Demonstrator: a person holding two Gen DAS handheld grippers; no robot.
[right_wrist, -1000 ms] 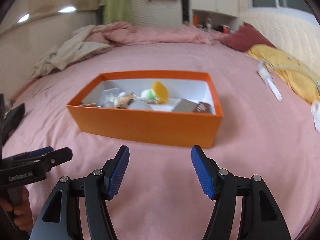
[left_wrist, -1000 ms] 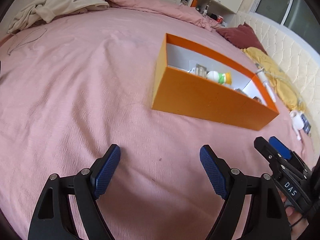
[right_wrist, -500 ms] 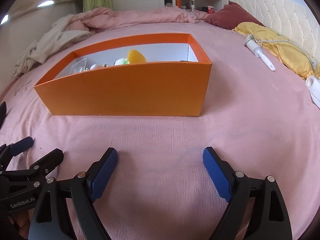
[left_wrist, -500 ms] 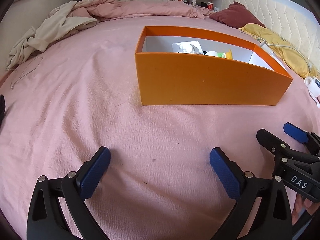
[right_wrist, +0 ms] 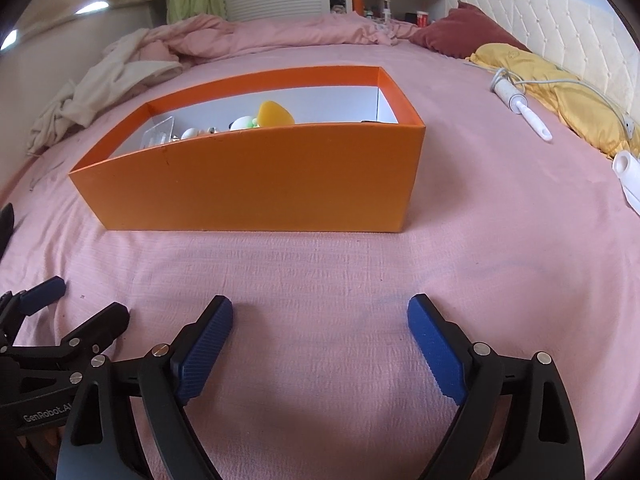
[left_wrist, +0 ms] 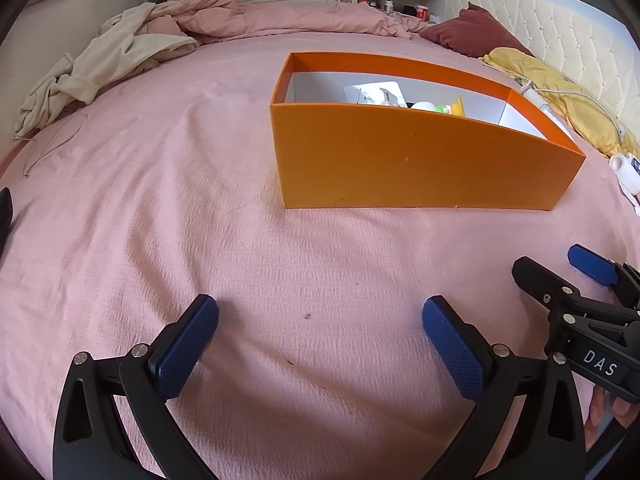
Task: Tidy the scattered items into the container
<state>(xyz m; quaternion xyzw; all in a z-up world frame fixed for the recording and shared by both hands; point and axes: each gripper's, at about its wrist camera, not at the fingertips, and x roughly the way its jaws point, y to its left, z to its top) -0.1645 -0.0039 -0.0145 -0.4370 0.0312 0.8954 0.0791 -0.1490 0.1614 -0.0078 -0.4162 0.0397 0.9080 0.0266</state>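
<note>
An orange box (left_wrist: 420,160) with a white inside stands on the pink bed; it also shows in the right wrist view (right_wrist: 256,184). Inside it lie several small items: a clear packet (left_wrist: 374,94), a white and green toy (right_wrist: 244,123) and a yellow piece (right_wrist: 274,114). My left gripper (left_wrist: 320,336) is open and empty, low over the sheet in front of the box. My right gripper (right_wrist: 320,336) is open and empty beside it, also in front of the box. Each gripper shows at the edge of the other's view.
A white lint roller (right_wrist: 520,110) lies on the sheet right of the box, by a yellow cloth (right_wrist: 560,96) with a cable. A white roll (right_wrist: 628,172) lies at the right edge. Crumpled beige clothes (left_wrist: 108,64) and a pink duvet lie at the back left.
Both grippers have dropped lower and pulled back level in front of the box, so its near wall now hides most of the contents. Both stay open and empty.
</note>
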